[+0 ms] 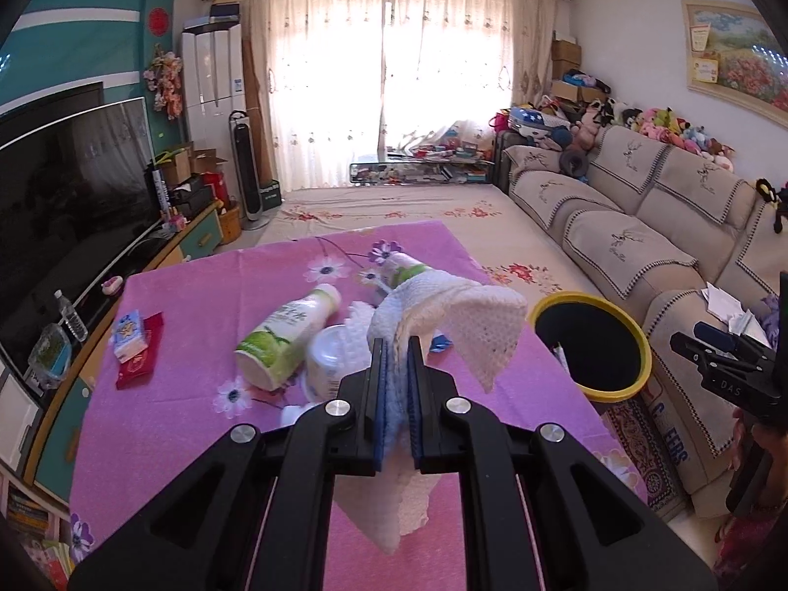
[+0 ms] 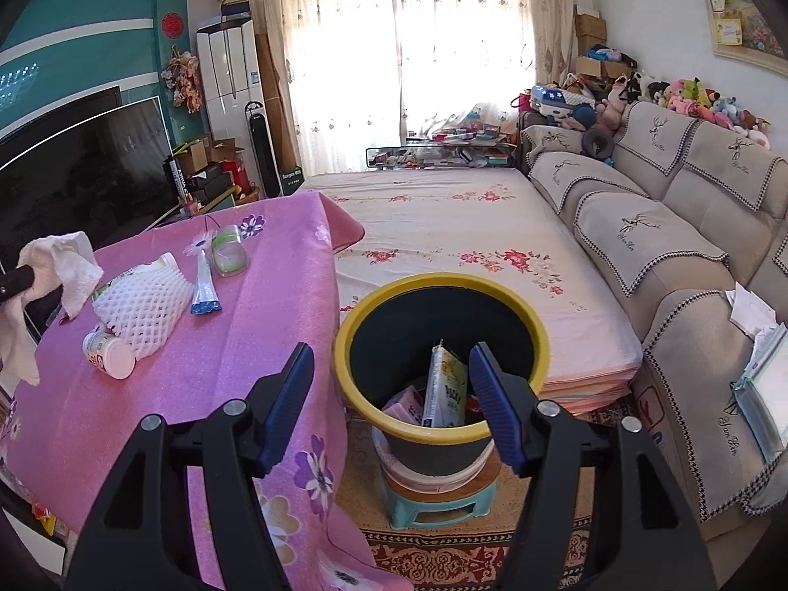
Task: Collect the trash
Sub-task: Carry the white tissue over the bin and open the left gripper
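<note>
The right gripper (image 2: 391,349) has its jaws spread wide with nothing between them, just above the near rim of a yellow-rimmed bin (image 2: 374,409). The bin holds a carton (image 2: 445,386) and sits on a small stool (image 2: 433,507). To the gripper's left, a pink-clothed table (image 2: 236,344) bears a foam net (image 2: 143,305) and bottles. At far left, the left gripper (image 2: 17,283) holds a white paper towel (image 2: 69,266).
</note>
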The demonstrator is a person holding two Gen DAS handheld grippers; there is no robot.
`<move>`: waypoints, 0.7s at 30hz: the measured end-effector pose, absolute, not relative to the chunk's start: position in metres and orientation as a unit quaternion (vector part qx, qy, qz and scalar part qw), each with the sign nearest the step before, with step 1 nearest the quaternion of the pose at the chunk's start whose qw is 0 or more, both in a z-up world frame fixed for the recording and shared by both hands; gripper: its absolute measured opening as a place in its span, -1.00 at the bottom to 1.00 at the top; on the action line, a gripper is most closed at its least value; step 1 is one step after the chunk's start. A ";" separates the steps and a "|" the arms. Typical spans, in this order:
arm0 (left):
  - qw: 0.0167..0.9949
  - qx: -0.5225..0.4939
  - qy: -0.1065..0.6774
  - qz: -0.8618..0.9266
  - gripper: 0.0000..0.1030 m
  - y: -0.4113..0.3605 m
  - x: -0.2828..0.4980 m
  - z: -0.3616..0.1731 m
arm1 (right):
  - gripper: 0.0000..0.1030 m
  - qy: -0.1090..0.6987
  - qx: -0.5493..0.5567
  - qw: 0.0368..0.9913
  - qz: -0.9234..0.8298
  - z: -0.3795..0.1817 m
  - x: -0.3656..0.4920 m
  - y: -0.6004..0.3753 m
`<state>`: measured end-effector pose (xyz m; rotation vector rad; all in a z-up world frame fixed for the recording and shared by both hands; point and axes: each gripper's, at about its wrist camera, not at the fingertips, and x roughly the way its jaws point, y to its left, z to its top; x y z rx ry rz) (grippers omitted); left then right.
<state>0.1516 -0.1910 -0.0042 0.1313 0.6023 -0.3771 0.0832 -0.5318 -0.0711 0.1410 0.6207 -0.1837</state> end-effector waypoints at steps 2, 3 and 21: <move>0.928 0.072 0.300 -0.207 -0.84 -0.220 0.155 -0.008 | 0.30 0.298 0.068 0.947 -0.103 -0.068 0.072 -0.544; 0.925 0.075 0.303 -0.218 -0.84 -0.237 0.159 -0.011 | 0.30 0.295 0.069 0.947 -0.109 -0.067 0.068 -0.549; 0.886 0.109 0.343 -0.291 -0.84 -0.489 0.231 -0.073 | 0.30 0.295 0.092 0.939 -0.149 -0.072 0.053 -0.642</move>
